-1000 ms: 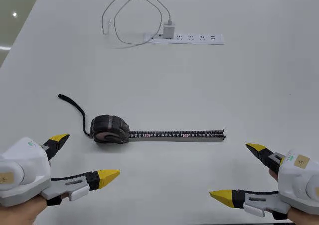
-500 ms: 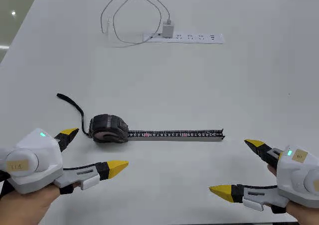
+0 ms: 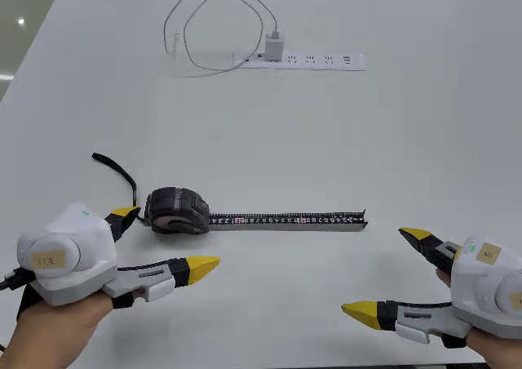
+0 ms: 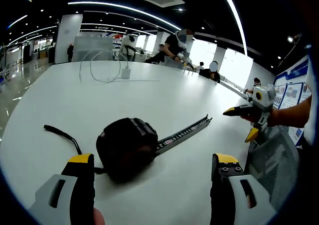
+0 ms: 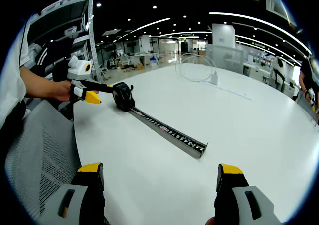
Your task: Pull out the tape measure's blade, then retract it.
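The blade (image 3: 285, 220) of the tape measure (image 3: 178, 211), lying pulled out on the tabletop (image 3: 326, 140), carries a printed scale of black numbers with a few red marks, all too small to read. A pale sticker (image 3: 47, 260) on the body of the left tongs (image 3: 170, 237) bears a few dark digits, blurred. A second sticker (image 3: 488, 253) on the right tongs (image 3: 380, 270) is no clearer. Blue wall boards (image 4: 291, 88) at the far right of the left gripper view have writing too small to make out
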